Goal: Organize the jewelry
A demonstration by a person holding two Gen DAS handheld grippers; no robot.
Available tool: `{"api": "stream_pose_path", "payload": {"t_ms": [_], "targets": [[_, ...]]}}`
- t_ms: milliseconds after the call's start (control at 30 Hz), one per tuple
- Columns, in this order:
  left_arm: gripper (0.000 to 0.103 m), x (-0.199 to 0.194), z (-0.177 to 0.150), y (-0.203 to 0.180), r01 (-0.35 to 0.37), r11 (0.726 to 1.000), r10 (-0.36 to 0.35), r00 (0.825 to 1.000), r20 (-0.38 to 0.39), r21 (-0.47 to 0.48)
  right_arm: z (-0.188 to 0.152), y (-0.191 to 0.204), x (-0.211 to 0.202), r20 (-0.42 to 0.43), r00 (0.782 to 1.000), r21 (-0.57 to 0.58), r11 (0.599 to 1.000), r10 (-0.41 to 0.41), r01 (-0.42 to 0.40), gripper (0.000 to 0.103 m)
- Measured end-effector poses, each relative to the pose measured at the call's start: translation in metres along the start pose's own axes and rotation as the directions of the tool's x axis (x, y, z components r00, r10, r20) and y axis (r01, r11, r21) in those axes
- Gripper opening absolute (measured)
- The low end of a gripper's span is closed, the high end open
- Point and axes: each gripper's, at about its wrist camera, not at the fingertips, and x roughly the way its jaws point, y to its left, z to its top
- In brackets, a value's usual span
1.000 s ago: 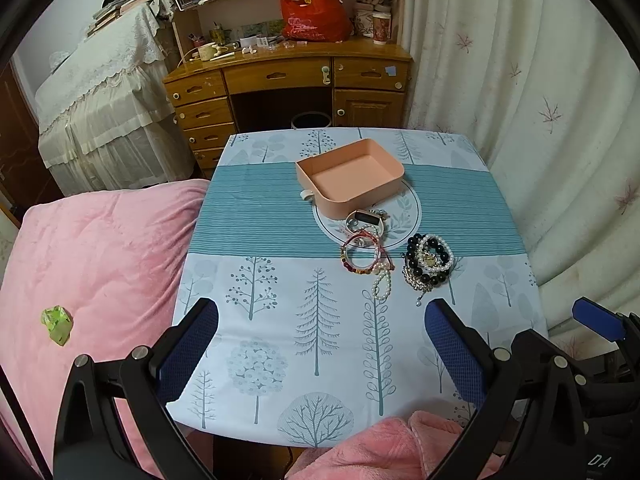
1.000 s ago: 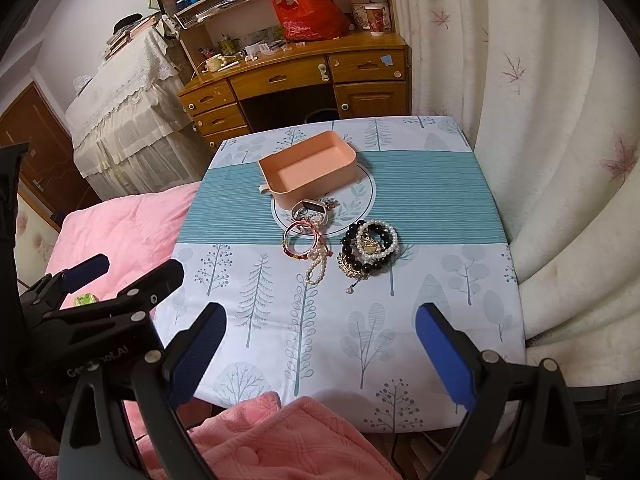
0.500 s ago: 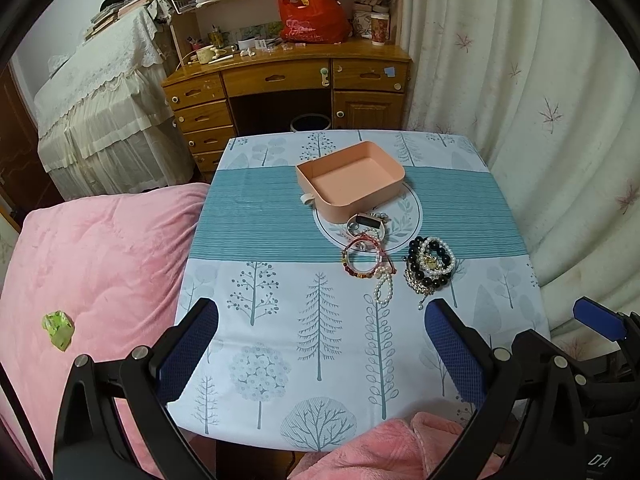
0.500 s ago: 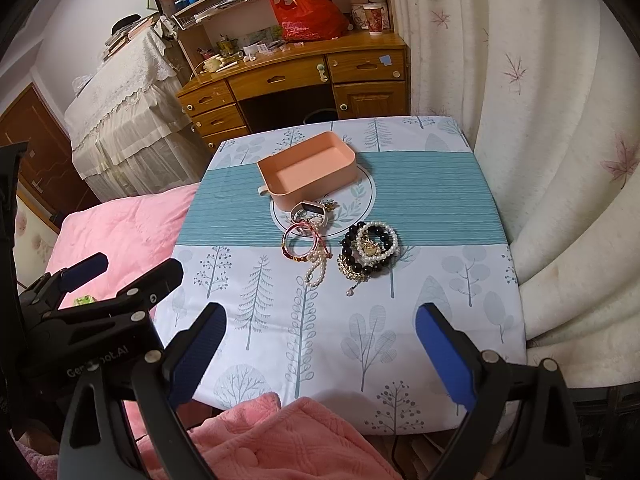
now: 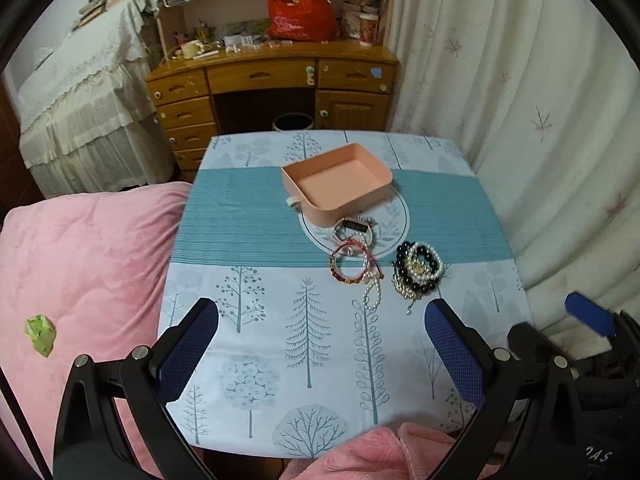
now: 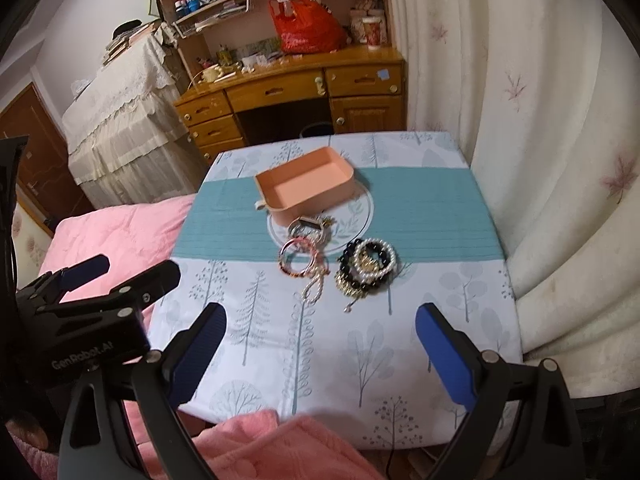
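An empty pink tray (image 5: 378,172) (image 6: 344,170) sits on the teal stripe of the tablecloth. In front of it lie a watch-like band (image 5: 354,226) (image 6: 306,226), a red beaded bracelet (image 5: 350,266) (image 6: 300,258), a short pearl strand (image 5: 372,296) (image 6: 314,290), and a heap of black and pearl bracelets (image 5: 418,266) (image 6: 368,266). My left gripper (image 5: 320,344) hovers open over the table's near part, well short of the jewelry. My right gripper (image 6: 320,340) is open too, at the near edge. Neither holds anything.
The small table (image 5: 256,320) has a tree-print cloth. A pink quilt (image 5: 80,264) lies to the left and at the near edge. White curtains (image 5: 540,120) hang on the right. A wooden desk (image 5: 272,80) with a red bag stands behind.
Both views have crept slightly forward and the right view tilted a little; the jewelry and tray have not moved. Both grippers stay open.
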Motion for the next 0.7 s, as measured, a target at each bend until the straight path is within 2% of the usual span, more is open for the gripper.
{"api": "stream_pose_path", "payload": {"t_ms": [67,167,300,433,533,600,700], "targets": [[0.102,0.013,-0.001,0.002,0.022,0.999,-0.021,1.000,-0.022,0.027,-0.002,0.001,0.004,0.036,0.999,-0.004,1.000,-0.018,0.018,0.096],[0.102,0.041,-0.006,0.005,0.082,0.995,-0.080,0.996,-0.044,0.056,0.000,0.000,0.021,0.072,0.994,-0.038,0.995,-0.086,0.089,0.096],[0.102,0.084,-0.007,0.007,0.094,0.995,-0.090,0.992,-0.084,0.045,-0.002,-0.013,0.057,0.099,0.979,-0.087,0.979,-0.177,0.186,0.096],[0.102,0.133,-0.003,0.003,0.107,0.994,-0.108,0.989,-0.097,-0.011,-0.002,-0.035,0.100,0.058,0.985,-0.095,0.981,-0.162,0.167,0.096],[0.102,0.169,0.001,-0.008,0.085,0.996,-0.087,0.991,-0.097,-0.026,-0.002,-0.056,0.133,0.002,0.992,-0.042,0.991,-0.130,0.130,0.095],[0.102,0.191,0.003,-0.015,0.073,0.997,-0.076,0.992,-0.104,-0.032,-0.004,-0.066,0.150,-0.013,0.995,-0.005,0.995,-0.099,0.099,0.081],[0.102,0.224,0.005,-0.028,0.046,0.997,-0.053,0.990,-0.130,-0.054,-0.002,-0.084,0.183,-0.077,0.996,0.062,0.997,-0.045,0.050,0.066]]}}
